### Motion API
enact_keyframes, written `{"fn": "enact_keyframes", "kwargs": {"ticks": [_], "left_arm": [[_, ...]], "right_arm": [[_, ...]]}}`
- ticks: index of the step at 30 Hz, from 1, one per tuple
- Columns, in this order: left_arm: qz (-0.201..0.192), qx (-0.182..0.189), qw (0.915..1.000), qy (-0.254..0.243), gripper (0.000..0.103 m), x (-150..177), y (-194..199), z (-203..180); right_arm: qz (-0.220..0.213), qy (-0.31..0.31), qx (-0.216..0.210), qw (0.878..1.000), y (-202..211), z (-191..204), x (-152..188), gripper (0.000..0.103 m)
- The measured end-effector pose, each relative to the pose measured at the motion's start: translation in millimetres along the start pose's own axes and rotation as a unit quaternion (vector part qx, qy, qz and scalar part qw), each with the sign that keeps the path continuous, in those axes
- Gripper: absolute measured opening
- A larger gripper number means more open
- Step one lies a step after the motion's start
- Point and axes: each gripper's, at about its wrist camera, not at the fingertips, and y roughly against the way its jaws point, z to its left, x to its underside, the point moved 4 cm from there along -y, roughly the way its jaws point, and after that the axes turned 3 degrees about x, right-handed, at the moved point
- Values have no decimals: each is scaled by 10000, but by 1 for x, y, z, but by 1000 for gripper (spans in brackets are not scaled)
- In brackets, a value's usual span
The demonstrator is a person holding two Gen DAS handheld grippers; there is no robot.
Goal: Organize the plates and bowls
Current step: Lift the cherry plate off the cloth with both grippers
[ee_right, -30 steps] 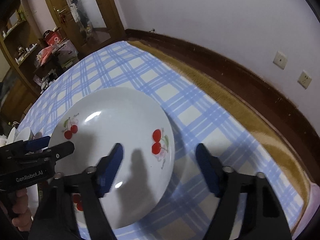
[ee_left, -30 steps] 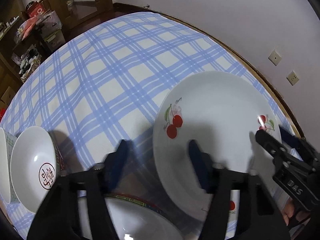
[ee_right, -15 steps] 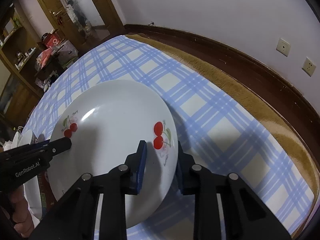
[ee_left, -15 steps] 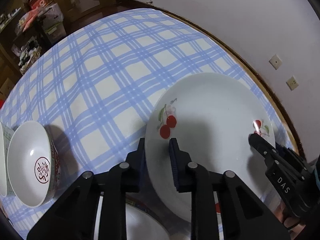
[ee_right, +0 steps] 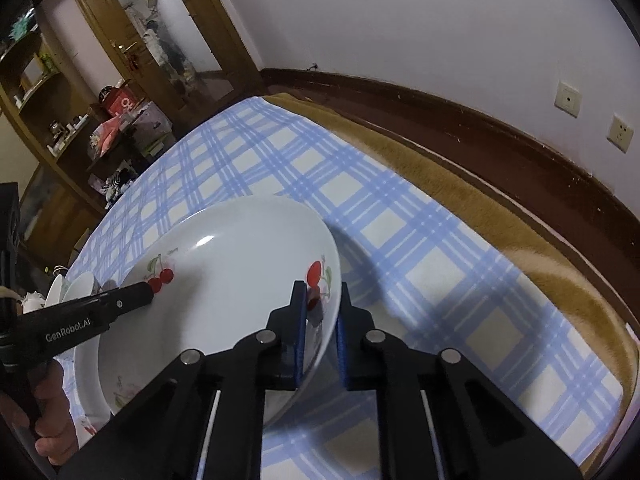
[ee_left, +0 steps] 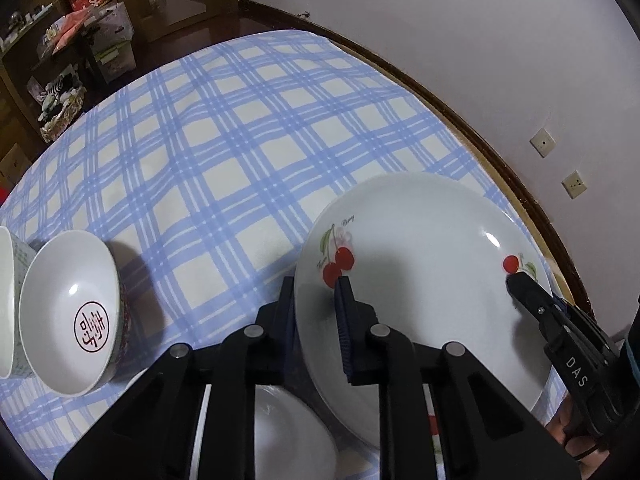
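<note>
A white plate with red cherries point(ee_left: 420, 248) lies at the right of the blue-checked tablecloth point(ee_left: 220, 140). My left gripper point(ee_left: 315, 284) is shut on its left rim, one pad above and one below. My right gripper point(ee_right: 321, 286) has the opposite rim of the plate point(ee_right: 240, 256) between its pads, and its jaws are closing on it. That side of the plate is tilted up off the cloth, with a shadow beneath it. The other gripper's upper fingers point(ee_left: 520, 286) point(ee_right: 136, 298) show in each wrist view.
A white bowl with a red seal mark point(ee_left: 68, 312) leans on another bowl point(ee_left: 6, 300) at the left. More white crockery point(ee_left: 288, 432) sits under my left gripper, and a flowered dish point(ee_right: 90, 392) lies under the plate. The table's brown edge point(ee_left: 520, 196) runs close to the wall.
Both grippers went from wide open around the plate's rims to closed on them. The plate's right side has tipped up slightly.
</note>
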Motion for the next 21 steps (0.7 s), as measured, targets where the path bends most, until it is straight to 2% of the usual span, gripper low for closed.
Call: {"fn": "enact_keyframes", "kwargs": {"ticks": [9,13,21], "left_arm": [[-185,9,9998,-17,18,4,21,0],[-313,-142,9994,-71,18,6,39,1],[-581,-188,9981,-75,18,19,83,12]], "right_arm": [[-212,-55,-151,9996,15,4,-1,13],[-368,-3,-186,9991,27,12,0,13],[-630,242,-366,9971,62,37,4,13]]}}
